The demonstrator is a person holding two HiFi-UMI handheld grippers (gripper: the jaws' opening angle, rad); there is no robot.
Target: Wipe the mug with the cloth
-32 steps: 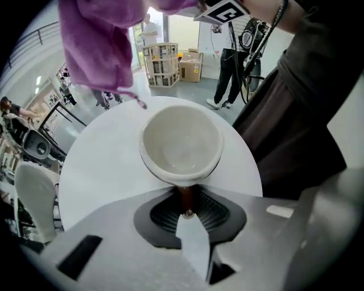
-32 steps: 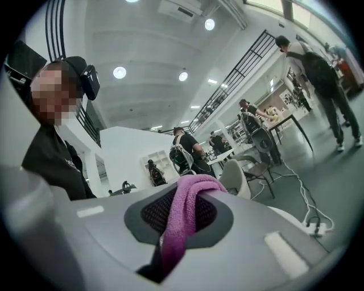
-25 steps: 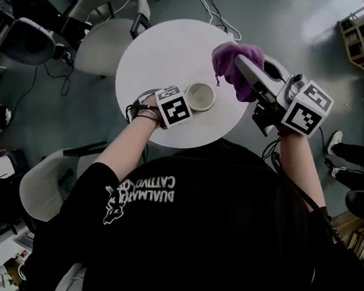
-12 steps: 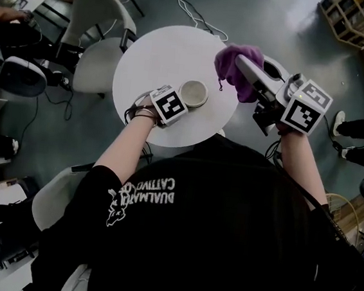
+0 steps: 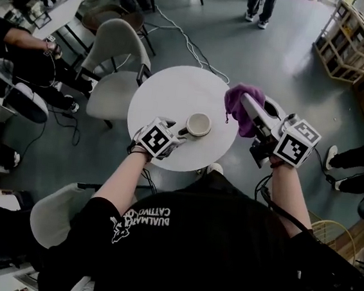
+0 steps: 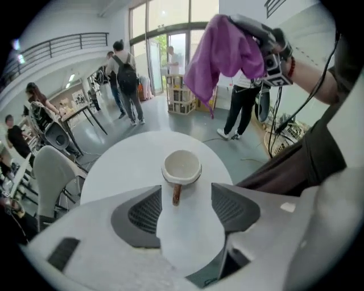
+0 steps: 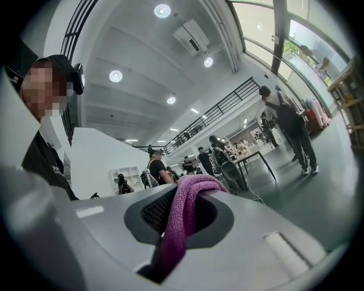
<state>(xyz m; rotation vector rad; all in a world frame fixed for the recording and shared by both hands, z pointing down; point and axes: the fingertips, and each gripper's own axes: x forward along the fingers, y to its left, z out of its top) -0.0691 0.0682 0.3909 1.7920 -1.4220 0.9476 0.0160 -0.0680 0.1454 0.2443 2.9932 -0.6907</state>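
A cream mug (image 5: pixel 198 124) stands upright on the round white table (image 5: pixel 174 92), its brown handle (image 6: pixel 176 193) pointing at me. My left gripper (image 5: pixel 178 133) sits just behind the mug. Its jaws are opening, and the handle lies between the fingertips with neither pad pressing on it (image 6: pixel 186 191). My right gripper (image 5: pixel 246 101) hovers over the table's right edge, shut on a purple cloth (image 5: pixel 236 108) that hangs from it. In the left gripper view the cloth (image 6: pixel 224 54) dangles high above the mug (image 6: pixel 181 166). The cloth (image 7: pixel 182 219) runs between the right gripper's (image 7: pixel 185 211) pads.
A white chair (image 5: pixel 115 70) stands at the table's left and another (image 5: pixel 55 212) near my left side. Cables (image 5: pixel 187 39) trail over the grey floor behind the table. People sit at a desk (image 5: pixel 25 41) far left. Wooden shelving (image 5: pixel 351 43) is at the upper right.
The head view has swung, bringing more of the floor behind the table into view. My left gripper has drawn back slightly from the mug. The right gripper still holds the cloth raised.
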